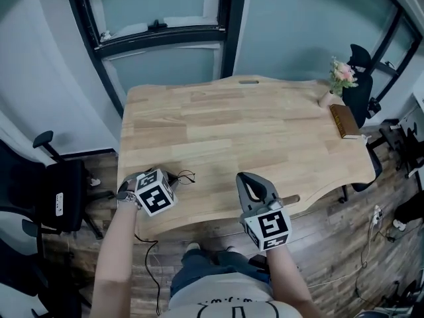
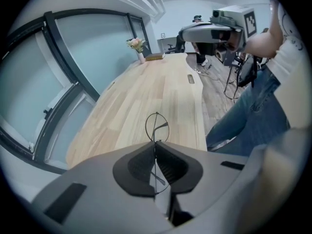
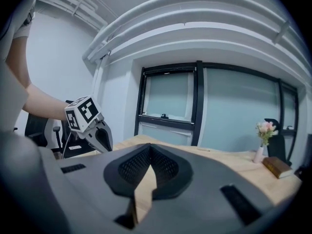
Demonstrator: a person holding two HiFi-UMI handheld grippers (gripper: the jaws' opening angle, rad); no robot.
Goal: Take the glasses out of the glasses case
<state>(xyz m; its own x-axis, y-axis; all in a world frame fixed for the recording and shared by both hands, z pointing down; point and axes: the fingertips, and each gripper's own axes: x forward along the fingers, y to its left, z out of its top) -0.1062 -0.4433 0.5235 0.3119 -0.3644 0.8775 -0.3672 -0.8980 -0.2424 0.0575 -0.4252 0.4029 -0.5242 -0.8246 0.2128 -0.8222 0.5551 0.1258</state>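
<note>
We see the glasses [image 2: 157,126]: a thin dark wire frame with round rims. The left hand-held gripper [image 2: 155,144] pinches the frame between its closed jaws. One rim sticks out beyond them, over the near left corner of the tabletop [image 1: 252,131].

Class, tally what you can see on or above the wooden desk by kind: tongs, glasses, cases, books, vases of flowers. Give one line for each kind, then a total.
tongs: 2 (left tongs, right tongs)
glasses: 1
case: 1
book: 1
vase of flowers: 1
Total: 6
</note>
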